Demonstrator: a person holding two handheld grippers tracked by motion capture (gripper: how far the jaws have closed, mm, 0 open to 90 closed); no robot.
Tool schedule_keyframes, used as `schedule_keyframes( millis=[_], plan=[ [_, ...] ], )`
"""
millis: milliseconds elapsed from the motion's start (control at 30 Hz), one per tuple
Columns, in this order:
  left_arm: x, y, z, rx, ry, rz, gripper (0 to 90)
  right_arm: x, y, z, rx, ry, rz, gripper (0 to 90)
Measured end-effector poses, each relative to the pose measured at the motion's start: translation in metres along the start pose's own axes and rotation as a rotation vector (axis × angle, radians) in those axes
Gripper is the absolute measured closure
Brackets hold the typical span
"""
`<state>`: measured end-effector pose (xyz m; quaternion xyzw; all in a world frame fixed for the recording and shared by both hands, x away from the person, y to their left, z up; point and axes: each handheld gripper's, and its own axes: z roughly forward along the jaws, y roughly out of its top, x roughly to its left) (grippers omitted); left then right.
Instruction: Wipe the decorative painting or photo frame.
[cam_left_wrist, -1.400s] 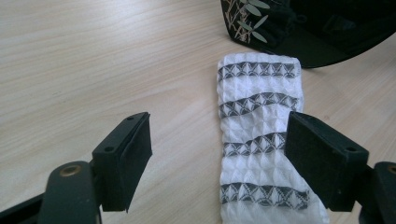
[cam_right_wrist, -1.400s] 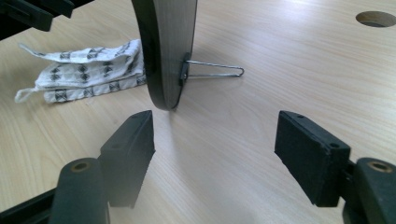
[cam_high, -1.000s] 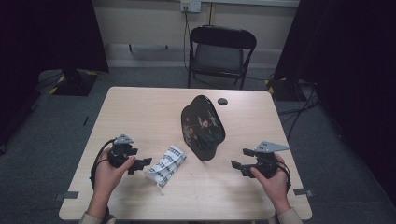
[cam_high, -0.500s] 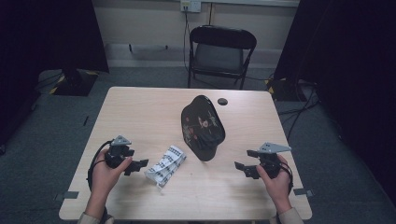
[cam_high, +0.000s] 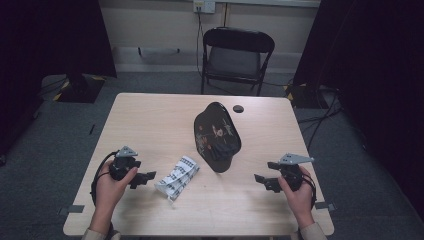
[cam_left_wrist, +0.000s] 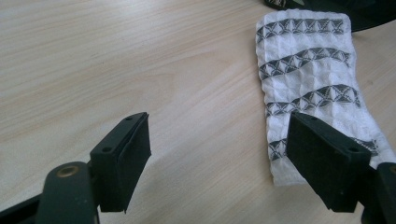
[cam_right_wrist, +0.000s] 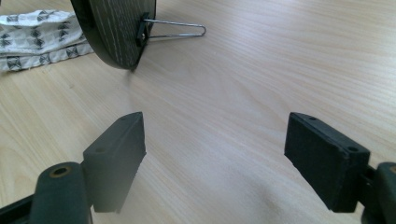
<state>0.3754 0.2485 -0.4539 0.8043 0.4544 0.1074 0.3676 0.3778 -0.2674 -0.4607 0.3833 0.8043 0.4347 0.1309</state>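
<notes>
– Left gripper (cam_high: 147, 177) status? Quick.
– Jaws spread wide, nothing between them. Held low over the table (cam_high: 150, 120), which runs out ahead of it. In the left gripper view (cam_left_wrist: 219, 158) one pad hangs over the near corner of the cloth, the other over bare wood.
– Right gripper (cam_high: 262, 172)?
– Also released and empty, low over bare table, well apart from the left one. Its own view (cam_right_wrist: 215, 158) has just wood grain between the pads.
– Big stuff next.
– Chair (cam_high: 237, 55) far beyond both grippers, past the table's far edge. Black oval plaque (cam_high: 216, 136) stands between the two grippers and a bit ahead of them. The right gripper view catches its back side (cam_right_wrist: 114, 32), propped tilted on a wire stand (cam_right_wrist: 177, 29).
– And the cloth?
– Folded patterned cloth (cam_high: 177, 176), lying flat just ahead of the left jaws, its far end near the plaque's foot. Stripes read clearly up close (cam_left_wrist: 310, 84).
– Smaller?
– Small black disc (cam_high: 238, 108) far ahead, behind the plaque.
– What changed over the last second?
– Barely anything. Both hands slid back slightly toward the person, the right one also a touch outward. Cloth and plaque sit where they were.
– Meaning?
– Probably lining up. No grasp begun; the left looks set for the cloth, and still needs to push forward and pinch the edge.
</notes>
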Motion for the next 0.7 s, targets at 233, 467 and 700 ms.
schedule_keyframes(
  millis=[233, 467, 700],
  plan=[
    [0.0010, -0.0014, 0.0009, -0.001, -0.002, -0.002, 21.9, -0.0048, -0.0034, -0.0014, 0.023, -0.007, -0.001, 20.2],
    [0.0029, -0.0036, 0.0016, 0.019, -0.003, 0.027, 21.9, -0.0088, -0.0078, -0.0004, 0.048, -0.011, -0.003, 20.1],
    [0.0011, -0.0032, 0.0012, 0.013, -0.012, 0.036, 22.0, -0.0066, -0.0067, 0.0003, 0.056, -0.009, -0.016, 20.2]
  ],
)
